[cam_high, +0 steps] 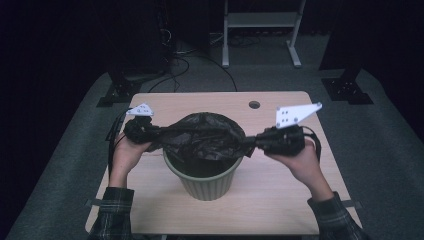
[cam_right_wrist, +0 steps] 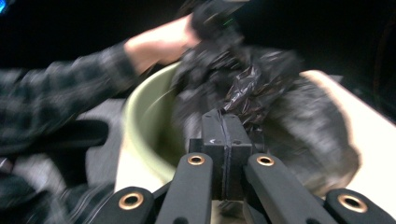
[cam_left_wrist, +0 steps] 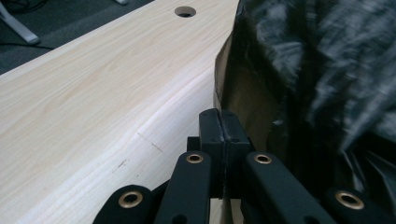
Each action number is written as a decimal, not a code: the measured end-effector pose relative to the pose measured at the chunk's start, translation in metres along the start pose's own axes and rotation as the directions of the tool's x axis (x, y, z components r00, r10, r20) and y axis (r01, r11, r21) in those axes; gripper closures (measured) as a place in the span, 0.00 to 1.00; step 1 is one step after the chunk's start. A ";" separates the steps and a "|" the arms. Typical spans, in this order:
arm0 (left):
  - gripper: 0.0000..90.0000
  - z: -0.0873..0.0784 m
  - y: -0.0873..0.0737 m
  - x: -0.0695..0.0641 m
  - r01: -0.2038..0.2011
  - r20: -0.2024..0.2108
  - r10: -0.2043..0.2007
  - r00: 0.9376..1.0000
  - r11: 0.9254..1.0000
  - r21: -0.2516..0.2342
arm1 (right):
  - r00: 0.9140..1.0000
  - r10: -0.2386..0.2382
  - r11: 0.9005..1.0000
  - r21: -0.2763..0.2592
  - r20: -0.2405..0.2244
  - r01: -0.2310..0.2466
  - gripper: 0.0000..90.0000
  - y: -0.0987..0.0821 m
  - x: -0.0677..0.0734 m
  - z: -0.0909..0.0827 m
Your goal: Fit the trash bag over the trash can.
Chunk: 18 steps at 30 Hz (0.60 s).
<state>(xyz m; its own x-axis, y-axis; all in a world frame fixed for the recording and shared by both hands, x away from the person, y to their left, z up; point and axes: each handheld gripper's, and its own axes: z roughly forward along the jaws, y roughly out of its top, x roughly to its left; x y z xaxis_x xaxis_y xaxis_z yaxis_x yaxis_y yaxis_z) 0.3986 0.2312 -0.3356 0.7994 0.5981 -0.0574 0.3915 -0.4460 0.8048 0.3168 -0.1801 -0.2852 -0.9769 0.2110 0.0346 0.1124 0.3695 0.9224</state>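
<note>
Black bag [cam_high: 202, 136] is stretched over the mouth of the green bin [cam_high: 204, 181], pulled taut between both grippers. The bin stands about mid-table [cam_high: 280, 200], a bit nearer the front edge; the bag drapes over its rim on the far side, and the near rim shows bare with the dark inside under it.

Left gripper [cam_high: 146, 131]: jaws closed flat, pads together, at the bag's left end over the bin's left rim. In the left gripper view [cam_left_wrist: 219, 122] the pads meet with no gap; the film hangs right beside them, and whether a fold is pinched I can't tell there. High view shows the bag running straight into the tips, so it reads as clamped on the bag.

Right gripper [cam_high: 256, 141]: jaws closed too, at the bag's right end, just off the bin's right rim. In the right gripper view [cam_right_wrist: 223, 122] a crumpled fold of bag bunches right at the tips; the view is blurred.

Cable hole [cam_high: 254, 105] sits near the table's far edge, well apart from the bin.
</note>
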 end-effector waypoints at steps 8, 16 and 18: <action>1.00 -0.009 -0.006 0.000 0.012 -0.004 -0.012 1.000 1.000 -0.009 | 0.994 -0.027 0.997 0.070 -0.110 0.035 1.00 -0.031 0.041 0.009; 1.00 -0.011 -0.011 0.000 0.022 0.006 -0.022 1.000 1.000 -0.021 | 0.986 0.012 0.980 0.196 -0.165 0.020 1.00 -0.068 0.053 0.034; 1.00 -0.011 -0.012 0.000 0.029 0.008 -0.029 1.000 0.999 -0.022 | 0.987 0.033 0.974 0.228 -0.160 0.005 1.00 -0.079 0.052 0.040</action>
<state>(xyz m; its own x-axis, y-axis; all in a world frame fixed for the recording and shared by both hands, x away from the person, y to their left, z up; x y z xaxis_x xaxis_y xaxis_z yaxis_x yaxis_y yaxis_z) 0.3892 0.2440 -0.3384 0.7917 0.6049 -0.0854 0.4041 -0.4138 0.8158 0.2641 -0.1617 -0.3715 -0.9892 0.0751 0.1261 0.1464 0.5668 0.8108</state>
